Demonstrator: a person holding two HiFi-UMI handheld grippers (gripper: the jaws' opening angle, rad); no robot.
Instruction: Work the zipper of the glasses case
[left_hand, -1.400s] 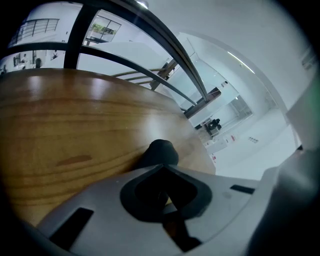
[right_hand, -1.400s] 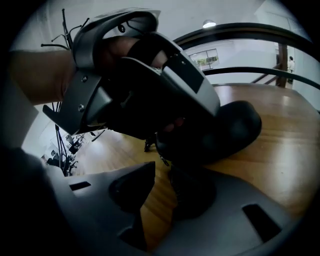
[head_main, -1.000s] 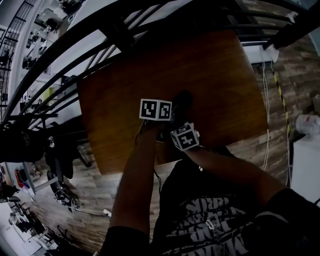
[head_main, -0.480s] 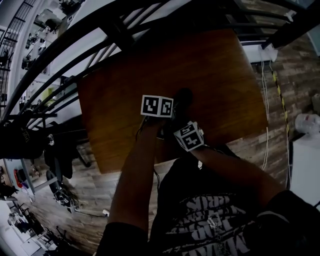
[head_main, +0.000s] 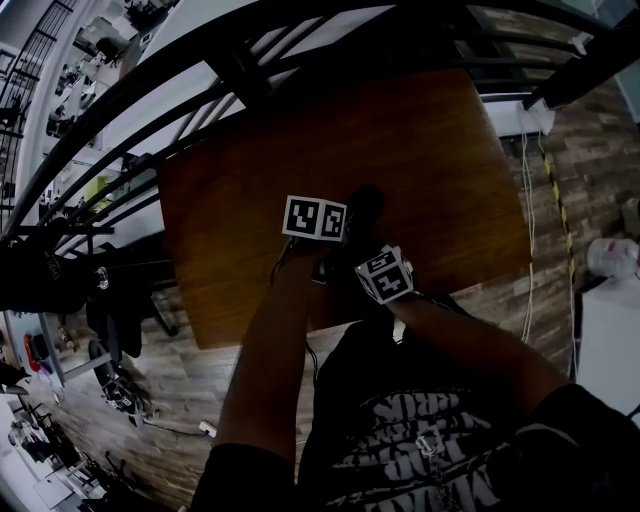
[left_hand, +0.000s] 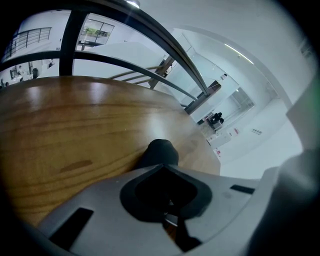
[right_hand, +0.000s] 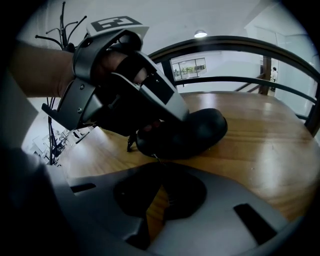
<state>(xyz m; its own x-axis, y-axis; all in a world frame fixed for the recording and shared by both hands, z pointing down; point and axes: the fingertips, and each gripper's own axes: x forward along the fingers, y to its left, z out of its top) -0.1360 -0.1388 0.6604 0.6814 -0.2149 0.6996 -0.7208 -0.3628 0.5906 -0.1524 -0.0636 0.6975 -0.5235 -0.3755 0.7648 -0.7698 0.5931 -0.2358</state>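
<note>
A black glasses case (head_main: 366, 202) lies near the middle of the brown wooden table (head_main: 240, 200). My left gripper (head_main: 338, 240) is shut on the case's near end. In the left gripper view the case (left_hand: 159, 151) runs out from between the jaws. The right gripper view shows the case (right_hand: 202, 131) on its side, with the left gripper (right_hand: 150, 130) clamped over its left end. My right gripper (right_hand: 160, 167) sits just in front of the case, shut at its tips on the thin zipper pull (right_hand: 154, 157). In the head view the right gripper (head_main: 357, 262) is below and right of the case.
A black metal railing (head_main: 230, 60) runs along the table's far side. The near table edge is just under my forearms. Cables (head_main: 530, 200) hang over the wood floor on the right, next to a white object (head_main: 612, 255).
The right gripper has drawn a little to the right and towards me, away from the case. The left gripper and the case have hardly moved.
</note>
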